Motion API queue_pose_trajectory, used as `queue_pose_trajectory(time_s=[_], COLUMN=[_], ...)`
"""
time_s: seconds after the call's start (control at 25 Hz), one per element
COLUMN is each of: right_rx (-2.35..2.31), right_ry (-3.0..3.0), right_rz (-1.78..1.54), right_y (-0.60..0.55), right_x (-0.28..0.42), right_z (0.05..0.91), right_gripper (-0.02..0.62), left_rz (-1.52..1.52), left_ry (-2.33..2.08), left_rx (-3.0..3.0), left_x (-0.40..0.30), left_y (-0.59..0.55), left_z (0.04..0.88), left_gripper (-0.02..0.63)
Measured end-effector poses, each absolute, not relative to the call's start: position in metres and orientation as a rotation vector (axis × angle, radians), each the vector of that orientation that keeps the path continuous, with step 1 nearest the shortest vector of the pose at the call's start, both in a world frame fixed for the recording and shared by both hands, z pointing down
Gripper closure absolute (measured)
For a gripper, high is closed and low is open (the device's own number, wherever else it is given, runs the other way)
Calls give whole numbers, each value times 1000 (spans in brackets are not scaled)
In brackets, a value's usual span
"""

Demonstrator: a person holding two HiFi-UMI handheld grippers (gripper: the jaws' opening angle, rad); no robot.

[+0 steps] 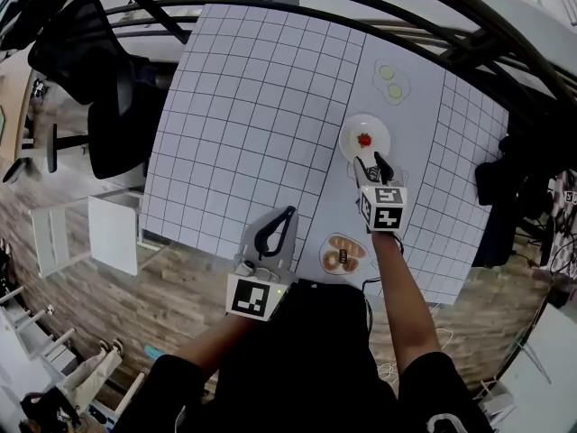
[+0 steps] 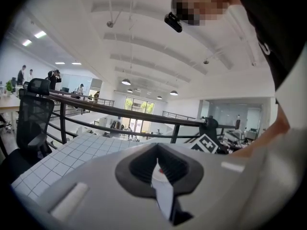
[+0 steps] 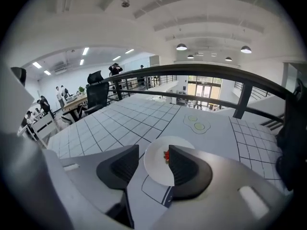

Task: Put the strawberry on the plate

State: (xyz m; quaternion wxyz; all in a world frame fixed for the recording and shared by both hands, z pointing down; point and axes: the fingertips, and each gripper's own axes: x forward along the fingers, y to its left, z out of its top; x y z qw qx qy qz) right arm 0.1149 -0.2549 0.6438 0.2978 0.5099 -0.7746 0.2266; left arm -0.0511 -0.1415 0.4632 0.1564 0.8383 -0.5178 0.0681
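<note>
The strawberry (image 1: 364, 140) lies in the middle of the white plate (image 1: 380, 127) on the gridded counter (image 1: 243, 106). The right hand-held gripper (image 1: 371, 163) hangs just beside the plate, jaws wide apart and empty; in its own view one jaw covers part of the berry. The left hand-held gripper (image 1: 289, 211) is closed on nothing. A dish of brown food (image 1: 324, 259) and two green slices (image 1: 390, 79) flank the plate.

strawberry (image 1: 364, 139) on plate (image 1: 352, 148) | slices (image 1: 391, 81) @ plate's 1 o'clock | R gripper (image 1: 370, 161) @ 6 | pastries (image 1: 343, 253) further @ 6 | L gripper (image 1: 288, 211) @ 7-8
</note>
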Motion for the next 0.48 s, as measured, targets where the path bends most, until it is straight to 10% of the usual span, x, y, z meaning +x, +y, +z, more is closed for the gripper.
queue_pose_trajectory(time_s=[0.48], right_rx=[1616], right_ry=[-2146], right_rz=[590], right_y=[-180], right_x=[101], right_z=[524], right_gripper=[413], left_rz=[73], left_ry=[-1385], left_rx=[2565], left_x=[-53], left_y=[-77], left_z=[400], left_gripper=[598])
